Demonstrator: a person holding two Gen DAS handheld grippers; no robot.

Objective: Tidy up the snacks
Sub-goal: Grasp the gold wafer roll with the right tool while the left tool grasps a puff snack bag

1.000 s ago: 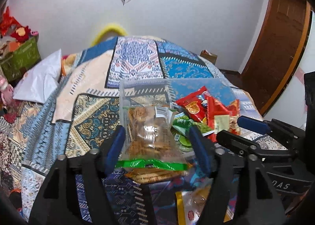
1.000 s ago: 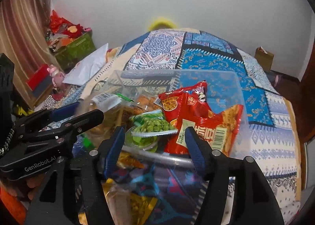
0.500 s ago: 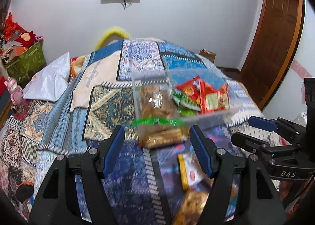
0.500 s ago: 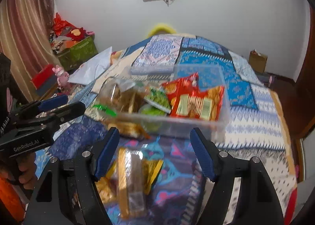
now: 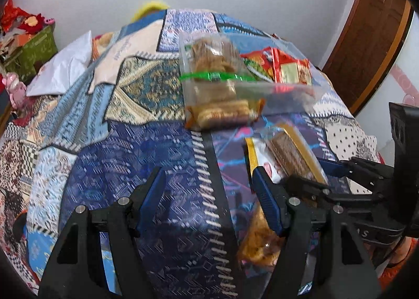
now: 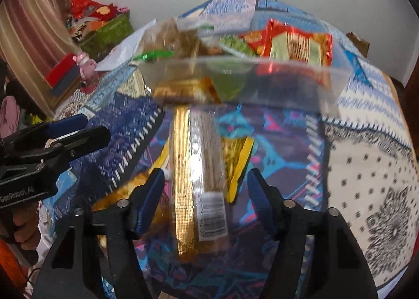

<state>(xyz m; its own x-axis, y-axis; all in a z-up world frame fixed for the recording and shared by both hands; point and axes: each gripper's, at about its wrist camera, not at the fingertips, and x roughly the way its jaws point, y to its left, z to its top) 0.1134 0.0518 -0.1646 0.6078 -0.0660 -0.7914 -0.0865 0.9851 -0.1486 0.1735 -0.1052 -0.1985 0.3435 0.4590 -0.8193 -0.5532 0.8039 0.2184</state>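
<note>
We line up on the next loose packet

Left wrist view: our left gripper (image 5: 208,189) hangs released over bare bedspread (image 5: 110,168); the clear bin (image 5: 285,89), already part filled, sits beyond, loose snacks lying between. Right wrist view: our right gripper (image 6: 205,189) straddles the long gold packet (image 6: 196,183), its jaws having just been closing, pads not yet pressing; a yellow packet (image 6: 239,157) underneath crowds the grasp.
</note>
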